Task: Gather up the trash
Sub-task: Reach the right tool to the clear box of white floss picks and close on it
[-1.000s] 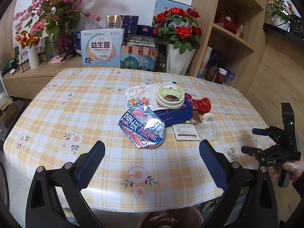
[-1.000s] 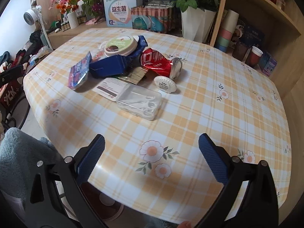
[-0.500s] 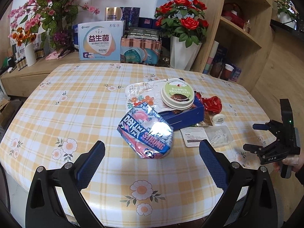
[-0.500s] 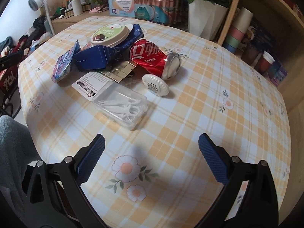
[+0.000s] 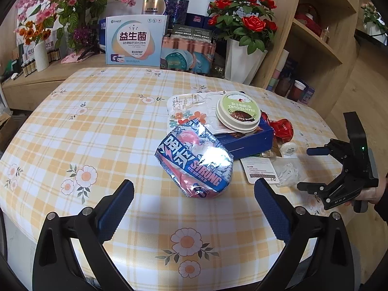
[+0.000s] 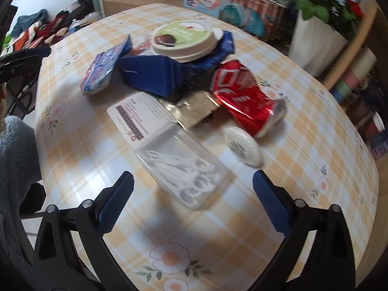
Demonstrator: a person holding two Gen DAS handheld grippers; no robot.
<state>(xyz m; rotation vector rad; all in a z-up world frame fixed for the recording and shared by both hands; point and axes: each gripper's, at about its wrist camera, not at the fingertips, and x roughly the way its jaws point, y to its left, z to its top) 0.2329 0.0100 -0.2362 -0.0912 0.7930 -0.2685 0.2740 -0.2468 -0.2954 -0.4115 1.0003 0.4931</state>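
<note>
Both tongs, left gripper (image 5: 194,208) and right gripper (image 6: 192,207), gape wide and empty; at twelve o'clock of the right lies a light, slippery, brittle clear plastic box (image 6: 180,167), best pinched across its short sides.

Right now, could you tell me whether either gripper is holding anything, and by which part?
Nothing is held. The left gripper and right gripper both hover with jaws wide open above the table.

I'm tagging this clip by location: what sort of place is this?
Probably a home living or dining room: a table with a checked floral cloth, a vase of red roses, and wooden shelving holding household items.
</note>
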